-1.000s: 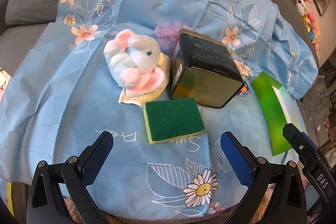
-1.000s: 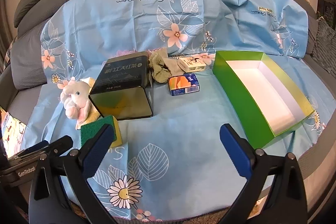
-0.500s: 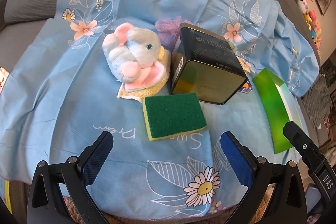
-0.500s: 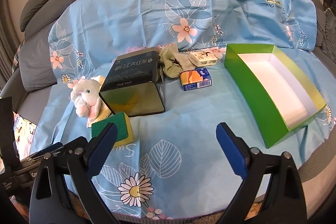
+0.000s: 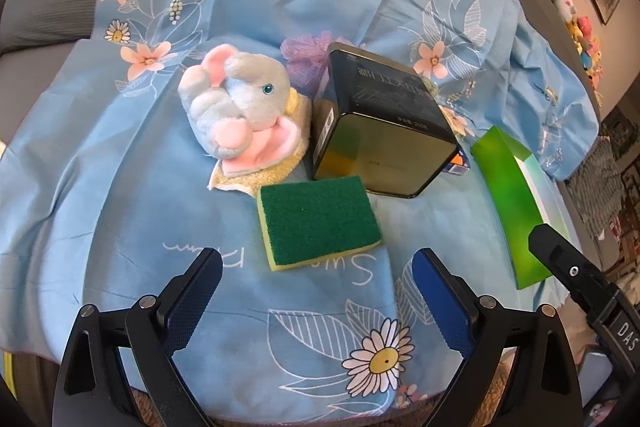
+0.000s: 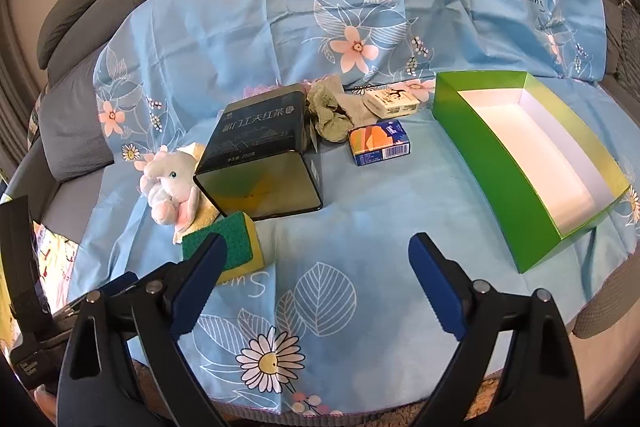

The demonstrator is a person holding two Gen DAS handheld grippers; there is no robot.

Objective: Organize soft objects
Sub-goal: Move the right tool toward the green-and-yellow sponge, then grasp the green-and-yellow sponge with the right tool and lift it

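Plush elephant (image 5: 240, 107): ahead-left of the left gripper (image 5: 316, 291), lying on a yellow cloth (image 5: 276, 171). Green sponge (image 5: 318, 221): just ahead, between its finger lines, untouched. Dark tin (image 5: 380, 131): ahead-right, behind the sponge. Green box (image 6: 528, 163): ahead-right of the right gripper (image 6: 316, 267), open-topped. Both grippers: jaws spread, just narrowing slightly, nothing between them.

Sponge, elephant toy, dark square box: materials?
Sponge: yellow foam under a coarse green scouring layer. Elephant toy: plush fabric, fuzzy matte pile, likely stuffed. Dark square box: probably metal tin; its glossy side mirrors the sponge's colours.
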